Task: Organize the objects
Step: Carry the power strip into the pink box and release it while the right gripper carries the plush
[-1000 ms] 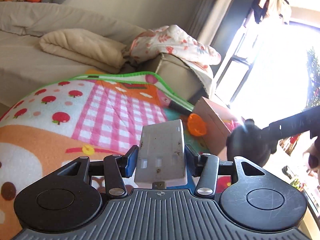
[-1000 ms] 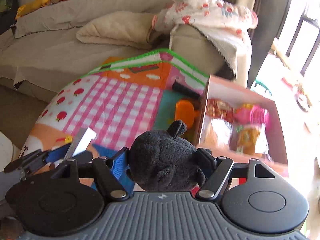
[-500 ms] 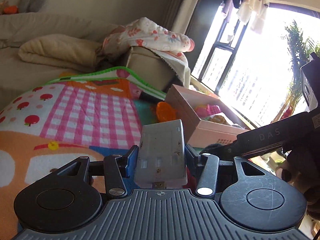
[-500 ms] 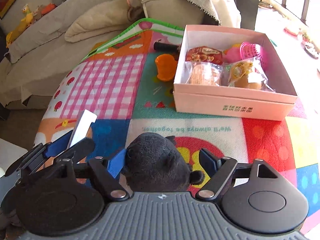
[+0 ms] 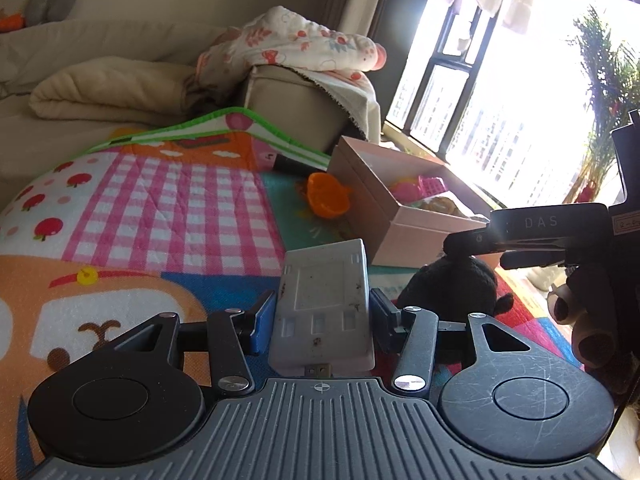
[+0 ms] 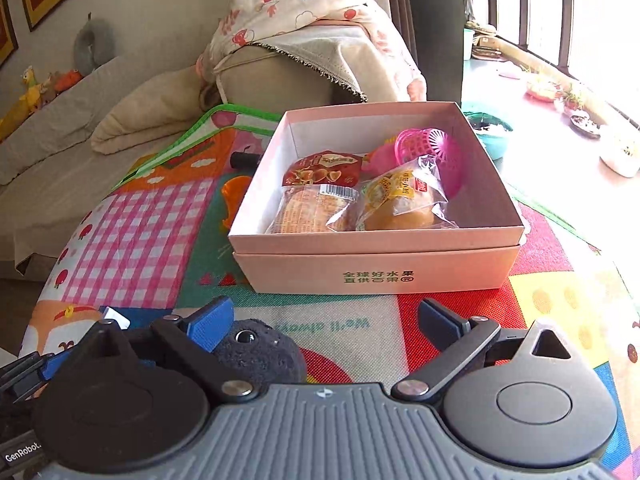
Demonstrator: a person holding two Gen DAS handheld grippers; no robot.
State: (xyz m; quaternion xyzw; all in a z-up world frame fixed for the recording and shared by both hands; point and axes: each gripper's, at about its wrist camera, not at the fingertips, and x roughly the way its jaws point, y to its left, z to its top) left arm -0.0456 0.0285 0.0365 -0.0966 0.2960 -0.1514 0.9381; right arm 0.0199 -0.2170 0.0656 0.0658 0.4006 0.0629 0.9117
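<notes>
Two low wrist views across play mat (image 5: 168,208), sharing pink box (image 6: 376,268)

right gripper (image 6: 324,316) fingers now spreading, black plush toy (image 6: 256,354) loose between them

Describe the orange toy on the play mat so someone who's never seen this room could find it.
Find the pink open box on the colourful play mat. The orange toy lies on the mat against the box's left side, near a black cylinder. It alone there is translucent orange.
</notes>
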